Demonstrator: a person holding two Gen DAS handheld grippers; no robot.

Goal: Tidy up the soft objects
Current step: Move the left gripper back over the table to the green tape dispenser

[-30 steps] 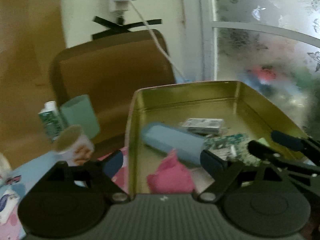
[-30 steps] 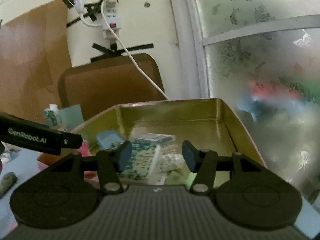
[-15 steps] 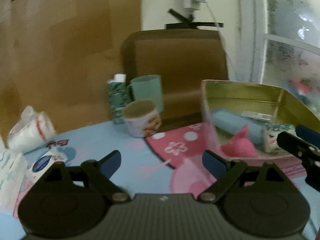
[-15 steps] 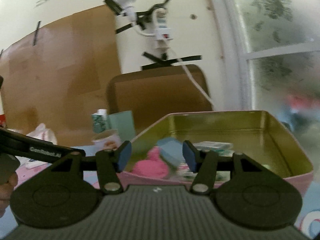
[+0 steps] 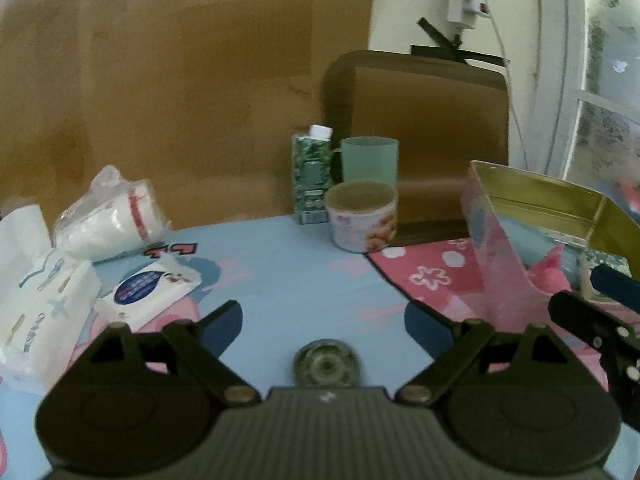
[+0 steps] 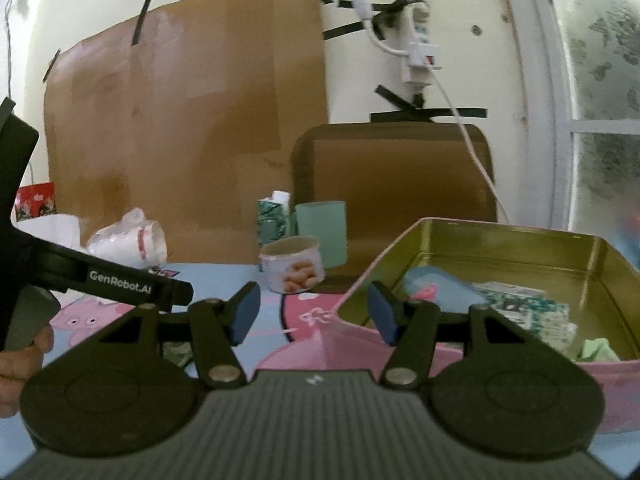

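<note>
left wrist view: left gripper [image 5: 322, 322] swung off tin [image 5: 536, 204].

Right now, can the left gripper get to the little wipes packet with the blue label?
Probably yes. The left gripper is open and empty, and the wipes packet lies uncovered on the tablecloth, just left of its fingers.
</note>
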